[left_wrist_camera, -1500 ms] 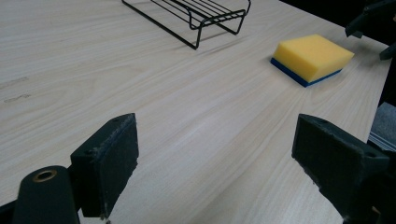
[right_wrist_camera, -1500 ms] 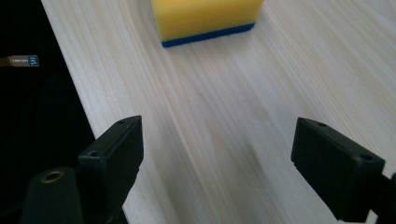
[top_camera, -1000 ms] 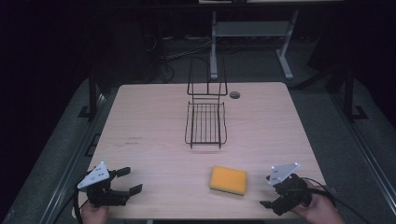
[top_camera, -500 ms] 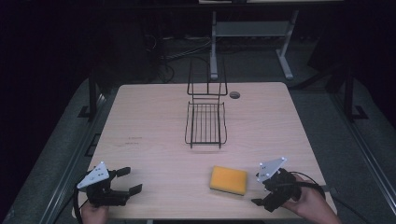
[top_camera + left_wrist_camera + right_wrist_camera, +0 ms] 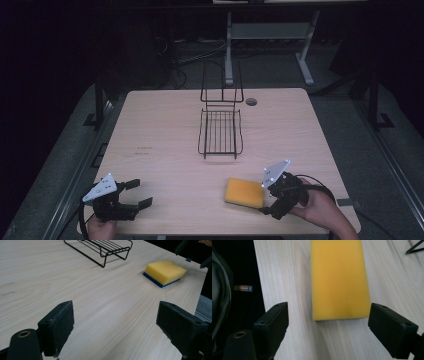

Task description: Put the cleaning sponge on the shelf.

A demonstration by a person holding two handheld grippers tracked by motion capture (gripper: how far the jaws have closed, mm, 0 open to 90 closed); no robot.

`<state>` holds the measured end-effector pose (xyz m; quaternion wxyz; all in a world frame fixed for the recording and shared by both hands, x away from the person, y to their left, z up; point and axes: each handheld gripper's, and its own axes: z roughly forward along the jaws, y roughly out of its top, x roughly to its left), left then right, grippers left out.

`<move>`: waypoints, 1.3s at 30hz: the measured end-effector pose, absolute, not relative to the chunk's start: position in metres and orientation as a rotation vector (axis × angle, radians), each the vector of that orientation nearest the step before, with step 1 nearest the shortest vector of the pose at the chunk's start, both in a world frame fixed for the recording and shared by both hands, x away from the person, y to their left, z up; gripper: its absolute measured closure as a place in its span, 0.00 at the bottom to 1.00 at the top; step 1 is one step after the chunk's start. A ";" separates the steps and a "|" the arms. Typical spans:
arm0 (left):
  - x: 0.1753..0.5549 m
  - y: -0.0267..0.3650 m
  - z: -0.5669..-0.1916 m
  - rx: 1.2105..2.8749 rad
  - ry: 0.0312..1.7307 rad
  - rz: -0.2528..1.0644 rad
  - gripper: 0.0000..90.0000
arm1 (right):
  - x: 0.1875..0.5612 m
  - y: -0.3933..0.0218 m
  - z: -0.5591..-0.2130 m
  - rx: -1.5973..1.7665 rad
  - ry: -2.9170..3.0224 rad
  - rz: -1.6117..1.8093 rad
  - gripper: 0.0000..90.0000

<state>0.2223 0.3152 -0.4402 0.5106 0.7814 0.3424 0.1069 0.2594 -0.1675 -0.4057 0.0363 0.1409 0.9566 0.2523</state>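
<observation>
A yellow sponge [image 5: 244, 192] with a blue underside lies flat on the wooden table [image 5: 160, 130] near its front right. My right gripper [image 5: 268, 199] is open at the sponge's right end, its jaws pointing left at it. In the right gripper view the sponge [image 5: 339, 277] lies just ahead of the right gripper [image 5: 328, 332], whose gap is wider than the sponge and holds nothing. My left gripper [image 5: 139, 193] rests open at the front left corner. In its own view the left gripper [image 5: 117, 335] faces bare wood, with the sponge [image 5: 165, 271] farther off.
A black wire rack [image 5: 220, 131] with an upright back stands at the table's middle, beyond the sponge; its front edge [image 5: 105, 247] shows in the left gripper view. A round cable hole [image 5: 251, 101] sits at the far right. The table's front edge runs just behind both grippers.
My right gripper has moved left from the front right corner up to the sponge's end. The left gripper and the sponge have stayed in place.
</observation>
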 end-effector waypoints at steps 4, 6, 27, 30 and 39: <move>0.223 0.315 -0.440 1.883 0.821 0.254 0.16 | 0.264 -0.165 -0.404 0.428 2.941 0.777 0.18; 0.222 0.315 -0.440 1.880 0.822 0.255 0.16 | 0.266 -0.164 -0.404 0.418 2.941 0.785 0.18; 0.222 0.315 -0.440 1.873 0.822 0.251 0.16 | 0.284 -0.140 -0.406 0.390 2.980 0.787 0.18; 0.223 0.315 -0.440 1.874 0.819 0.248 0.16 | 0.287 -0.135 -0.409 0.383 2.991 0.783 0.18; 0.222 0.315 -0.440 1.868 0.823 0.249 0.16 | 0.295 -0.128 -0.419 0.393 3.017 0.759 0.18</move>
